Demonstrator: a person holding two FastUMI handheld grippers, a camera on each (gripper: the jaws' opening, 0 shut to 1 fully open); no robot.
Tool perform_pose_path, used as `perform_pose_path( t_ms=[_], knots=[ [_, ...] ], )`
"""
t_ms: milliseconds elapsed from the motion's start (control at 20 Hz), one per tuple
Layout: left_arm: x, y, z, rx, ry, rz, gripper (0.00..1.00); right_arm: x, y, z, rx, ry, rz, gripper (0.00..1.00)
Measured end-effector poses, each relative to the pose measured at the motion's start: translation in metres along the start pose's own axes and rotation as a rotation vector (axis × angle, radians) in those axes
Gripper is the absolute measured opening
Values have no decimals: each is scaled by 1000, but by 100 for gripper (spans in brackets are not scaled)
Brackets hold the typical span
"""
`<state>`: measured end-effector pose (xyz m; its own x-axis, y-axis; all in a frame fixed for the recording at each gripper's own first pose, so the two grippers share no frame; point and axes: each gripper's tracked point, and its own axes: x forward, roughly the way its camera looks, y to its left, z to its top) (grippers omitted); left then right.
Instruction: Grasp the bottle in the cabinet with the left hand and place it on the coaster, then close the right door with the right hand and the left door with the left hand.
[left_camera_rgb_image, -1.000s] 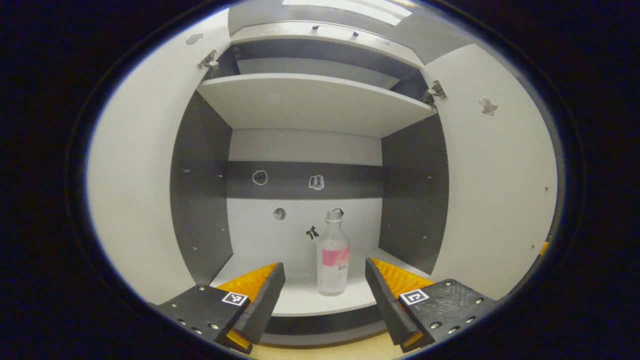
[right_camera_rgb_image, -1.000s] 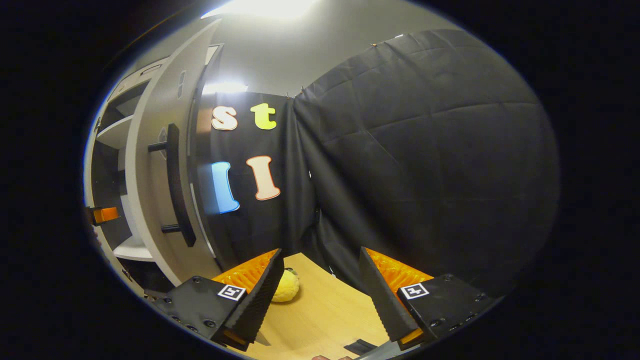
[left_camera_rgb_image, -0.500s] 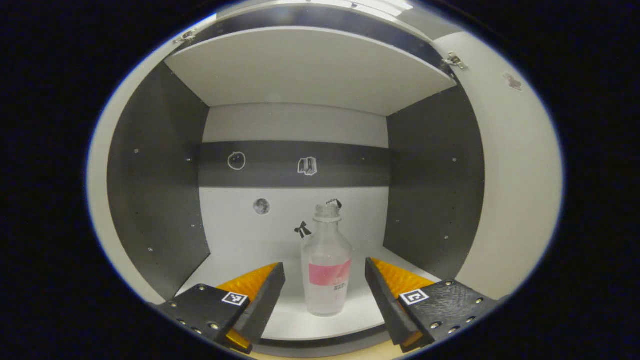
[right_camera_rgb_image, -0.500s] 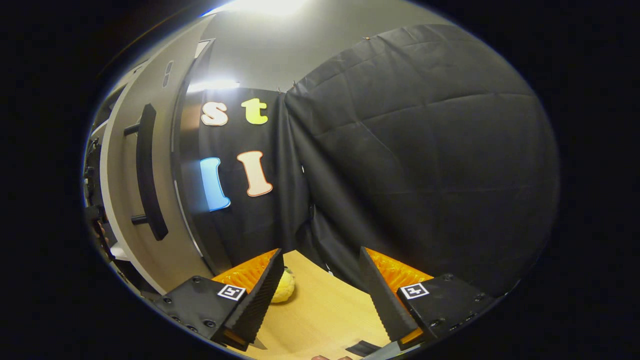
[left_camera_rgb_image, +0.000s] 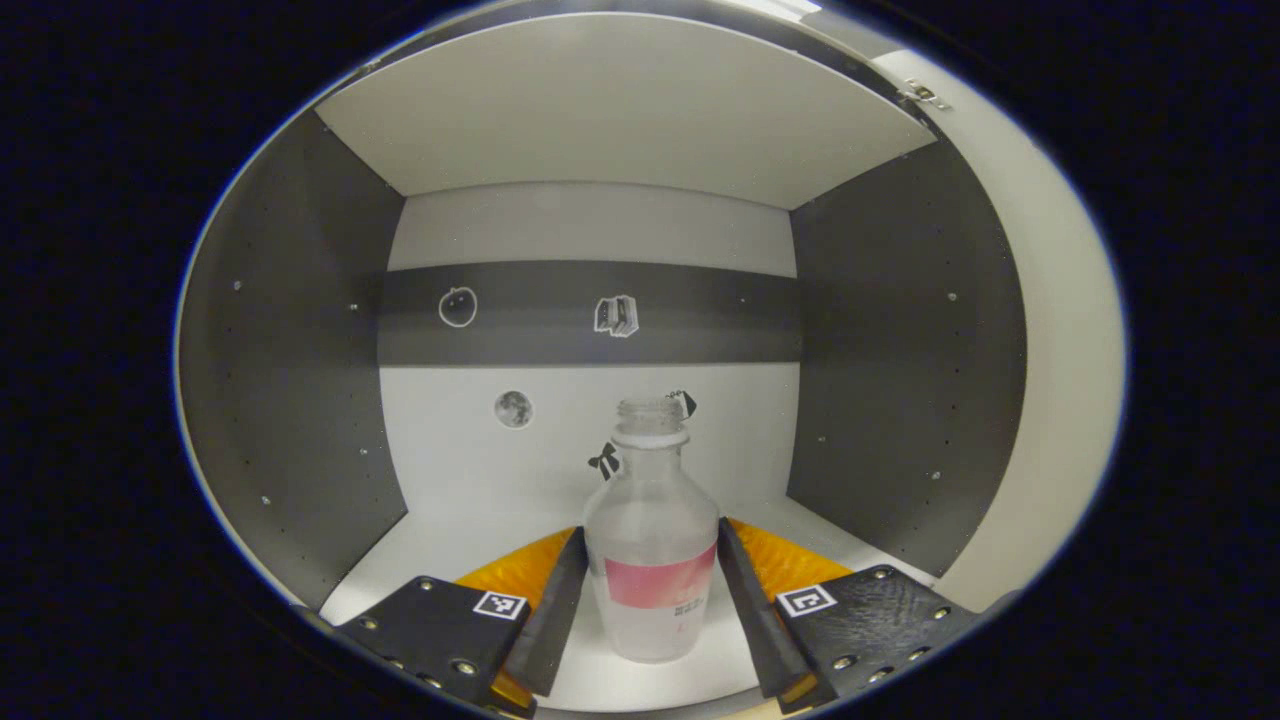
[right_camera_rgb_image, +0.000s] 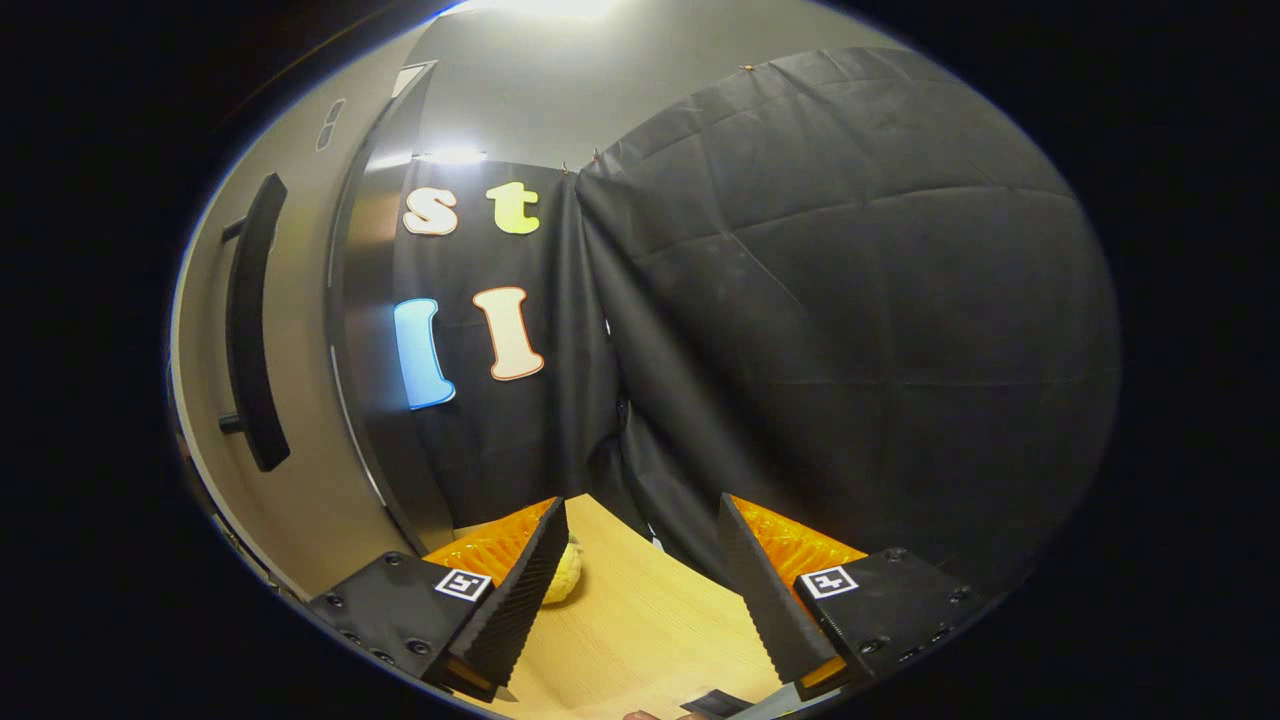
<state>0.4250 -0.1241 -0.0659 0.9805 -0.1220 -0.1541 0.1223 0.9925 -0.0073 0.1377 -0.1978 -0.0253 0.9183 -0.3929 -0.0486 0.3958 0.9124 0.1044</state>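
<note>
Stickers (left_camera_rgb_image: 617, 315) behind bottle (left_camera_rgb_image: 651, 560); yellow toy (right_camera_rgb_image: 564, 578) on table (right_camera_rgb_image: 640, 640).

A yellow object (right_camera_rgb_image: 562, 583) (soft-looking) sits half hidden behind a finger (right_camera_rgb_image: 515, 600).

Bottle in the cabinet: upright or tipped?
Upright. The bottle stands on its base on the cabinet floor, neck up, between the left claw's fingers.
</note>
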Motion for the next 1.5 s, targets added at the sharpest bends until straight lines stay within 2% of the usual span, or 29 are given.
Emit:
perform_pose_path(
  t_ms=[100, 150, 200, 250, 300, 350, 400, 450, 500, 550, 600, 650, 700, 750, 850, 900, 1000, 1050, 1200, 1300, 1400, 1450, 1500],
  knots=[
    [-4, -2, 2, -10, 3, -10, 70, 6, -2, 1, 6, -4, -1, 92],
    [-9, -6, 3, -24, 1, -17, 69, 9, -1, 4, 13, -6, 1, 92],
    [-15, -6, 7, -37, -5, -15, 61, 11, 0, 6, 22, -9, 5, 96],
    [-20, -4, 9, -35, -4, -2, 69, 13, 2, 7, 32, -11, 15, 92],
    [-26, 2, 9, -10, 2, 23, 69, 15, 5, 6, 42, -3, 26, 92],
    [-33, 7, 15, 11, -1, 36, 67, 16, 9, 3, 52, 12, 43, 96],
    [-40, 5, 22, 24, -11, 28, 65, 16, 12, -1, 56, 23, 56, 96],
    [-49, 2, 31, 28, -27, 15, 72, 15, 14, -2, 54, 31, 68, 96],
    [-59, 0, 39, 30, -40, 2, 72, 12, 16, -5, 50, 35, 77, 96],
    [-70, -2, 45, 35, -53, -11, 72, 9, 17, -6, 45, 36, 85, 92],
    [-81, -4, 54, 37, -69, -23, 72, 6, 18, -7, 39, 36, 90, 96],
    [-92, -7, 60, 36, -83, -36, 72, 4, 18, -6, 31, 34, 92, 96],
    [-102, -10, 62, 31, -96, -50, 58, 2, 17, -7, 18, 31, 91, 96],
    [-113, -12, 66, 29, -103, -68, 58, 3, 13, -6, 4, 25, 78, 92],
    [-136, -15, 73, 4, -116, -105, 57, 3, 6, -1, 3, 14, 57, 96],
    [-147, -15, 78, -1, -132, -124, 57, 3, 3, 1, 13, 8, 47, 92],
    [-167, -11, 78, 3, -146, -146, 72, 2, -3, 8, 29, -5, 31, 92],
    [-177, -12, 74, -5, -133, -157, 57, 1, -5, 11, 32, -13, 24, 92],
    [-208, -11, 71, -49, -130, -186, 72, -7, -9, 19, 31, -33, 7, 92],
    [-225, -6, 60, -41, -126, -181, 72, -14, -10, 22, 32, -42, 0, 92],
    [-242, -6, 42, -35, -106, -186, 58, -21, -5, 23, 41, -39, 6, 96],
    [-253, -6, 29, -38, -94, -192, 72, -25, -3, 24, 45, -40, 11, 96],
    [-260, -6, 18, -39, -84, -198, 72, -29, 0, 26, 48, -42, 17, 96]
  ],
)
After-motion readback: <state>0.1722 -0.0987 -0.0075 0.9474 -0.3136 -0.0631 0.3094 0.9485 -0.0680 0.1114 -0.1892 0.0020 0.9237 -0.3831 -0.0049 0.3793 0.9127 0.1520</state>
